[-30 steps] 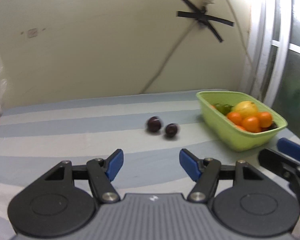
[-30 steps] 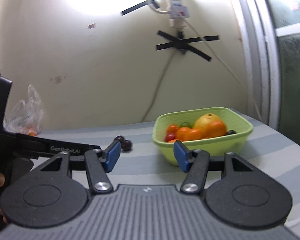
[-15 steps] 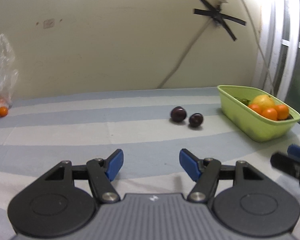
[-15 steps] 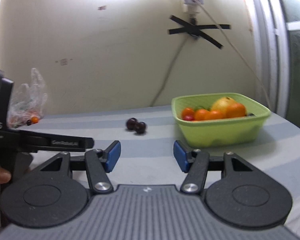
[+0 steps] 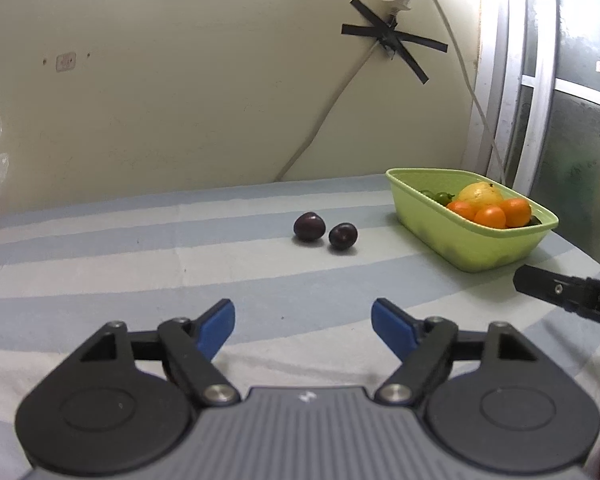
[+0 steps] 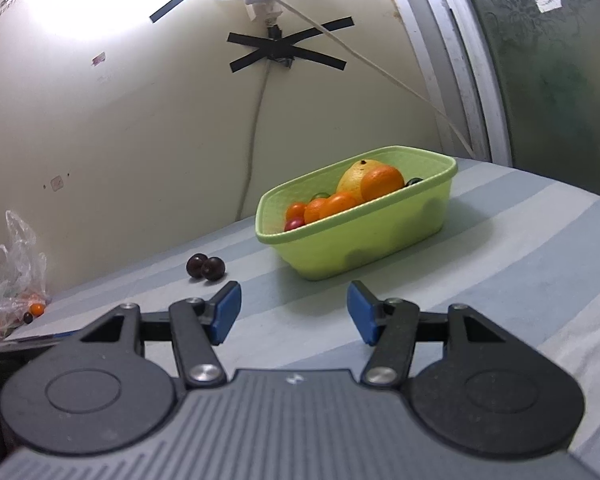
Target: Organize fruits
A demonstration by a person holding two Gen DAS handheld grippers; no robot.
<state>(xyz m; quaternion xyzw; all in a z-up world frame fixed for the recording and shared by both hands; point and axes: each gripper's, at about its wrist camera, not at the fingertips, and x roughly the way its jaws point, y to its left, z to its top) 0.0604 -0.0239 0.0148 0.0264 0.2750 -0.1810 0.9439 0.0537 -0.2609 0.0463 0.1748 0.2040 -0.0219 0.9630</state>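
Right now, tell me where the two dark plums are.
The two dark plums lie side by side on the striped cloth, left of the green basket.

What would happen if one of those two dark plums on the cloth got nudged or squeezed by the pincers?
The nearer plum looks round and glossy, so it would probably roll on the striped cloth and may slip between hard pads. It seems to touch the other plum, so a push would likely move both. Its skin probably bruises if squeezed hard.

Green fruit basket (image 6: 380,240), two plums (image 6: 206,267), striped cloth (image 6: 520,248)
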